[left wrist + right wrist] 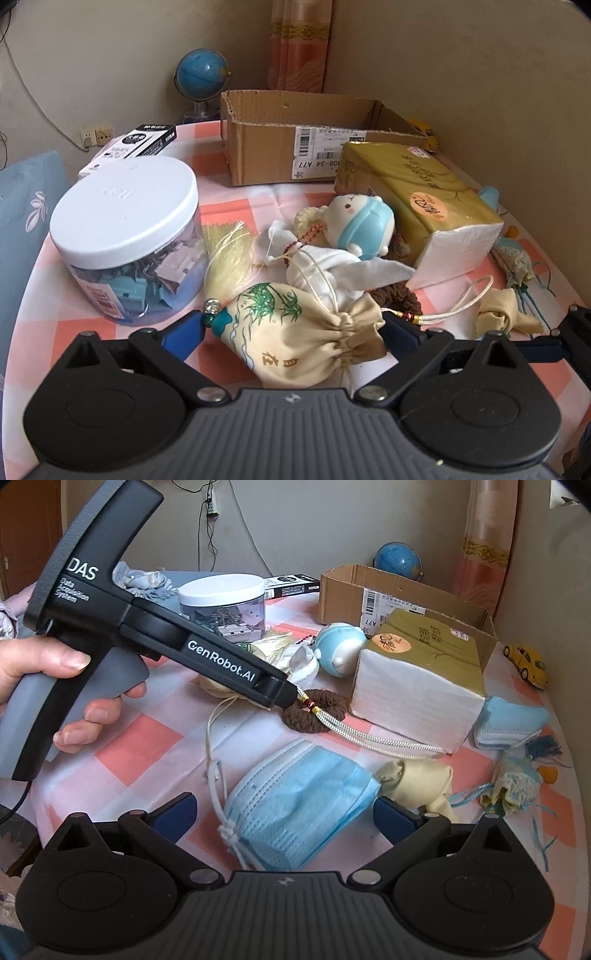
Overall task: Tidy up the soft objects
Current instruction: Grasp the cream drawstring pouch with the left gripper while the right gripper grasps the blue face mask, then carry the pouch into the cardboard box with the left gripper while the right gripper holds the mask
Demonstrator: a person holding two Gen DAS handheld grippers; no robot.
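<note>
The left gripper [291,328] is standing wide open around the cream drawstring pouch [303,332] at the lower centre, its blue pads not pressing it. The right gripper [284,814] is also open, with the blue face mask [295,812] lying between its fingers on the checked tablecloth [147,738].

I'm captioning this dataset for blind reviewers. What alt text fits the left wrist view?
An open left hand-held gripper straddles a cream drawstring pouch on a pink checked table. Behind it lie a white-lidded jar, a blue-and-white toy, a gold tissue pack and an open cardboard box.
</note>
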